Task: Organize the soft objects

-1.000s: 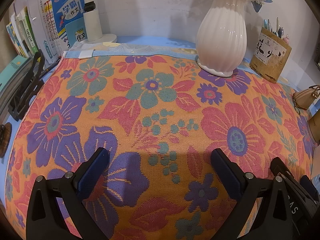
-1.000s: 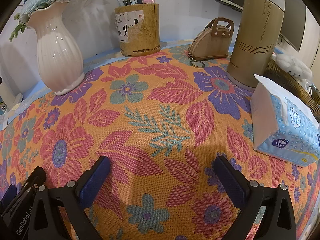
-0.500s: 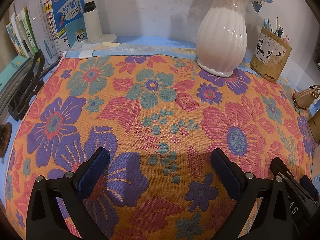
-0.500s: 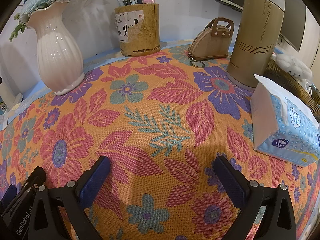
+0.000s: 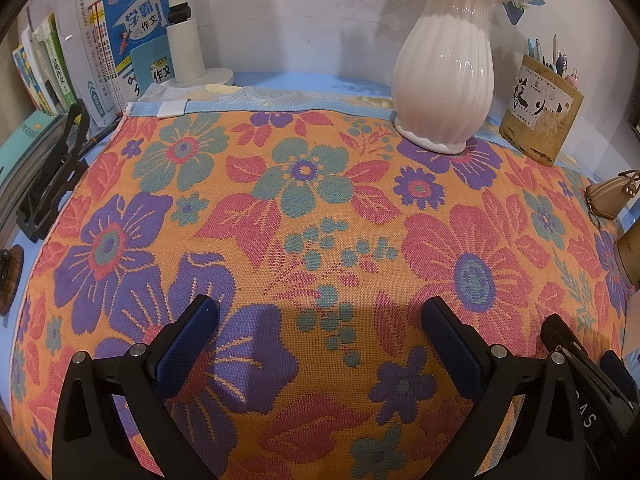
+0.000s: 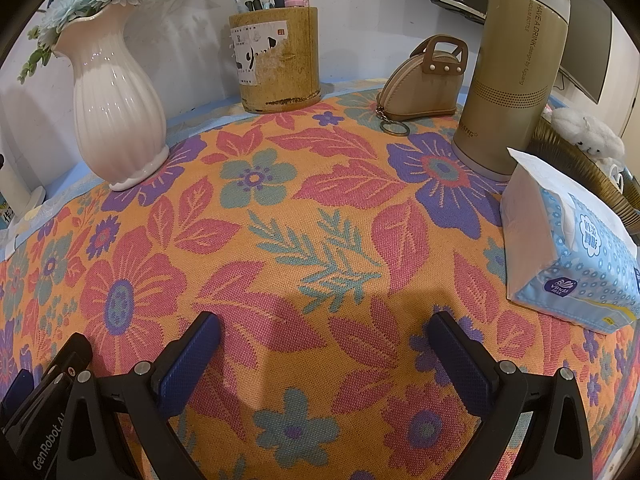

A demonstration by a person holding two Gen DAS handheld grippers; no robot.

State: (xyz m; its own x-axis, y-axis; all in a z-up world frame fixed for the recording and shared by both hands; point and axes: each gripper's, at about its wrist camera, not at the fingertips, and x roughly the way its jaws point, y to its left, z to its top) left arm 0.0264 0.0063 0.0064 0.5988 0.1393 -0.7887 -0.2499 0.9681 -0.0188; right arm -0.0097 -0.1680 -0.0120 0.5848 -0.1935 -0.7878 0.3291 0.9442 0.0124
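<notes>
A white plush toy [image 6: 586, 132] lies in a woven basket [image 6: 576, 168] at the far right of the right wrist view. A blue soft pack of tissues [image 6: 568, 248] lies on the flowered cloth [image 6: 280, 220] in front of the basket. My right gripper [image 6: 322, 338] is open and empty, low over the cloth, left of the tissue pack. My left gripper [image 5: 318, 322] is open and empty over the flowered cloth [image 5: 312, 208]. Each gripper's body shows at the edge of the other's view.
A white vase [image 5: 444, 80] [image 6: 116, 104], a pen holder [image 5: 540, 104] [image 6: 278, 60], a tan coin purse [image 6: 424, 80] and a tall olive bottle [image 6: 516, 68] stand along the back. Books [image 5: 92, 52], a lamp base [image 5: 192, 60] and a black clip [image 5: 52, 172] are at the left.
</notes>
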